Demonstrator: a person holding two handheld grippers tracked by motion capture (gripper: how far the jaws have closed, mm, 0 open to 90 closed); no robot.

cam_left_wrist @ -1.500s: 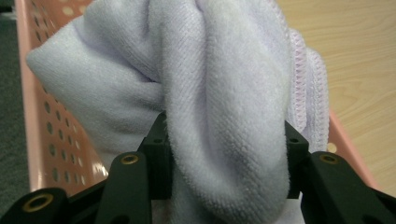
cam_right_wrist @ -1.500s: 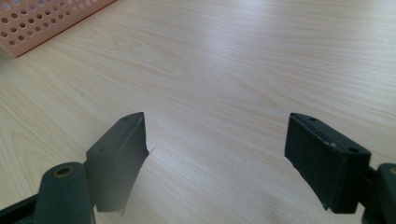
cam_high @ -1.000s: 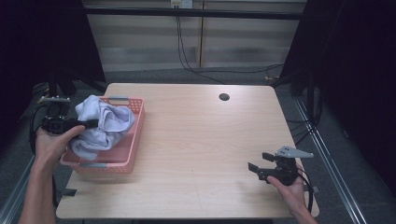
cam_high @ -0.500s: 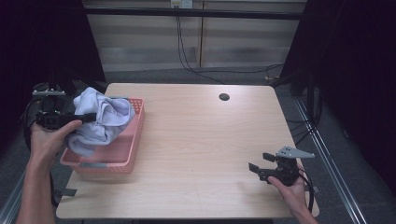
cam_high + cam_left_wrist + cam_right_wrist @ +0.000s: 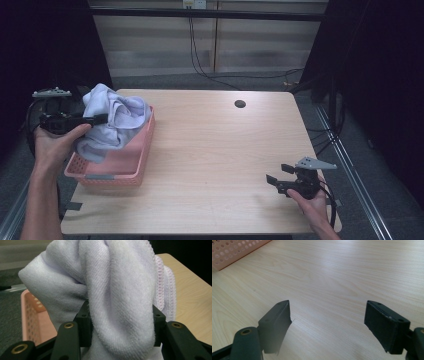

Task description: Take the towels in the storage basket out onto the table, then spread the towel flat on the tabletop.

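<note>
I see the table (image 5: 215,150) lit bright from above w/ a soft shine near the far edge; room around it is v. dark. My left gripper view shows the towel (image 5: 120,297) sharp. Right gripper view: near jaws a bit blurry.

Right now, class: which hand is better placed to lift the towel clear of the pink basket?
Left. The left gripper is clamped on the towel above the basket; the right gripper is open over bare table.
</note>
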